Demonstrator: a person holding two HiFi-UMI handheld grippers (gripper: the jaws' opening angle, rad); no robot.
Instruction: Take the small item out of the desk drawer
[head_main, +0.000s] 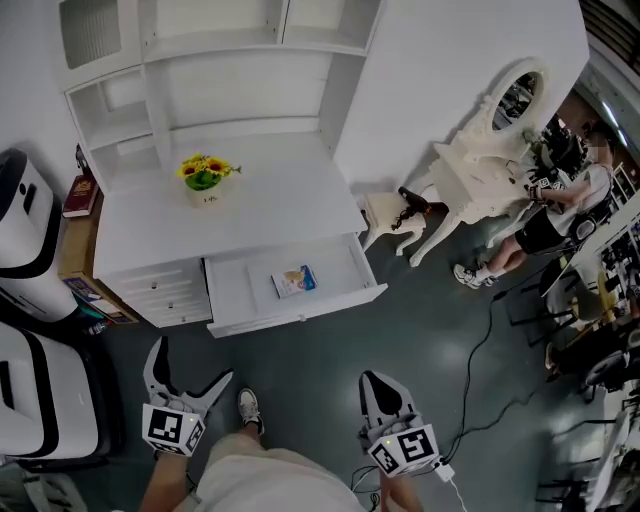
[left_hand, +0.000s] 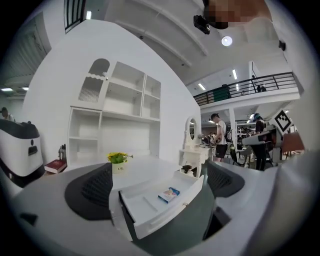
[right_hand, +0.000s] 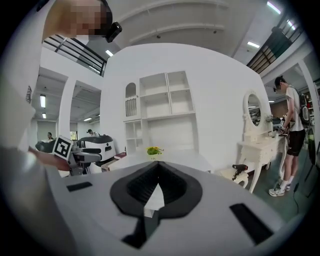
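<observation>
A white desk (head_main: 250, 210) has its right drawer (head_main: 290, 295) pulled out. Inside lies a small blue and white packet (head_main: 294, 280), also seen in the left gripper view as the packet (left_hand: 169, 194) in the drawer (left_hand: 150, 210). My left gripper (head_main: 190, 385) hangs open in front of the desk, below and left of the drawer, with nothing between its jaws. My right gripper (head_main: 385, 395) is shut and empty, below and right of the drawer. In the right gripper view its pads (right_hand: 172, 187) meet in front of the desk.
A pot of yellow flowers (head_main: 204, 177) stands on the desk top under a white shelf unit (head_main: 220, 60). White machines (head_main: 25, 330) stand at the left. A white dressing table (head_main: 485, 175) and a person (head_main: 555, 205) are at the right. A cable (head_main: 480, 370) lies on the floor.
</observation>
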